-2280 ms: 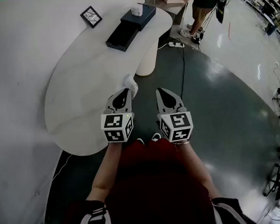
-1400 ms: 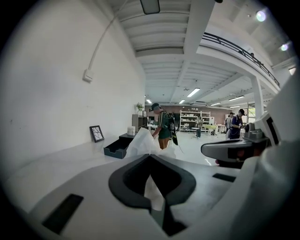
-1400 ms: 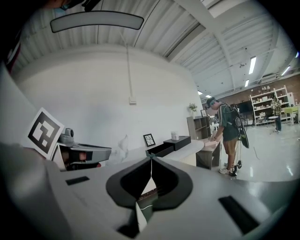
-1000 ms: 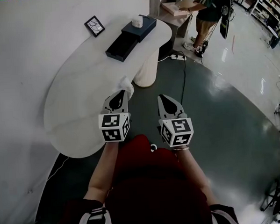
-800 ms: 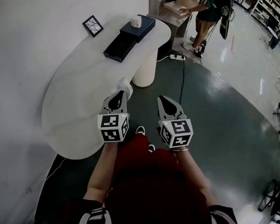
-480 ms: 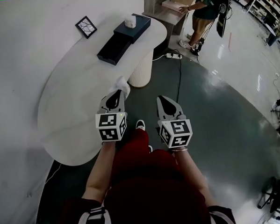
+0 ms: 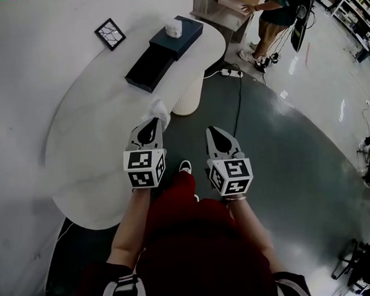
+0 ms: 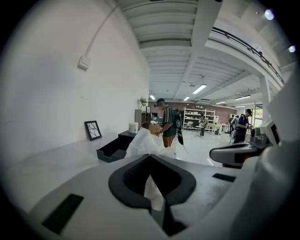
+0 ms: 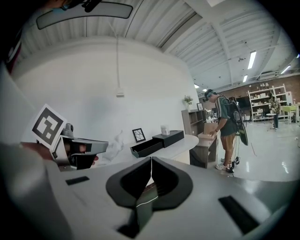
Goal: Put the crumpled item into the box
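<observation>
A crumpled white item sticks out past the tips of my left gripper, which is shut on it above the white table's near edge. In the left gripper view the white item fills the seam between the closed jaws of the left gripper. The box is dark, long and open-topped, and lies further along the table, well beyond the item. My right gripper hangs shut and empty over the dark floor, beside the left one; the right gripper view shows this gripper with its jaws together.
A darker block with a small white cup adjoins the box's far end. A framed picture leans by the wall. The table stands on a white pedestal. A person stands at a cabinet beyond; a cable crosses the floor.
The person carrying the grippers has stepped forward along the table. Both grippers kept their pose, the left still holding the white item, and the box lies a little nearer.
</observation>
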Available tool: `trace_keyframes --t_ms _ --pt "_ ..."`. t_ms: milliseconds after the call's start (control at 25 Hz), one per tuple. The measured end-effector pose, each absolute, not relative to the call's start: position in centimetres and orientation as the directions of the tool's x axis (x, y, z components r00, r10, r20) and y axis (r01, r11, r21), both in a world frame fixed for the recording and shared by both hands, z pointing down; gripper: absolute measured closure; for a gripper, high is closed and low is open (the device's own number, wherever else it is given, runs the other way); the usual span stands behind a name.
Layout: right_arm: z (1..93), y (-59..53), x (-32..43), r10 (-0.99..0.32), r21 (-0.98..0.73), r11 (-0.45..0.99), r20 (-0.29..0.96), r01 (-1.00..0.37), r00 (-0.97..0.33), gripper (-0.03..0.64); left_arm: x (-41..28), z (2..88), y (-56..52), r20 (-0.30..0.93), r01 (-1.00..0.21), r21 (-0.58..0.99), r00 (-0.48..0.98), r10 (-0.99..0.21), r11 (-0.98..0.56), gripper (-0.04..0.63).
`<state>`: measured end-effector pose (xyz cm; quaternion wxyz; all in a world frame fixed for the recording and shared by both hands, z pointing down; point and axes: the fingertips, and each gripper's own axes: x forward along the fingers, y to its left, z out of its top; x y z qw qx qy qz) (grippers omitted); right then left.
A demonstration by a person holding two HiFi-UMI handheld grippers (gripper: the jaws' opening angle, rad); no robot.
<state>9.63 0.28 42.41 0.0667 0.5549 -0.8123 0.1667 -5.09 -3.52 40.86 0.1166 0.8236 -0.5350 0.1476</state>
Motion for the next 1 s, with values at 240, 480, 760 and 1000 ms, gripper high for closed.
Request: trace_keyframes --t_ms 240,480,760,1000 --pt "42.6 -3.9 8.2 -0.865 -0.203 0.36 0.293 -0.911 -0.407 0.601 -5.8 40.7 -7.4 0.363 -0.921 0.036 0.374 -0.854 -0.388 0.571" --pt "43.1 -7.7 6.7 -0.849 -0.201 0.383 0.307 -0.901 -0.43 0.601 -6.6 41.1 -11.0 0.37 -0.925 0.043 0.366 -0.854 -0.378 0.571" --pt "43.3 -11.3 4.6 -0.828 -0.194 0.411 0.33 -0.891 -0.454 0.601 -7.6 41.1 -15.0 0.377 -0.924 0.066 0.373 -0.848 -0.377 0.571" --pt "44.1 -13.6 3.0 -0.807 -0.193 0.431 0.355 -0.881 -0.473 0.601 -8.3 41.5 -18.1 0.385 -0.921 0.083 0.382 -0.84 -0.381 0.571"
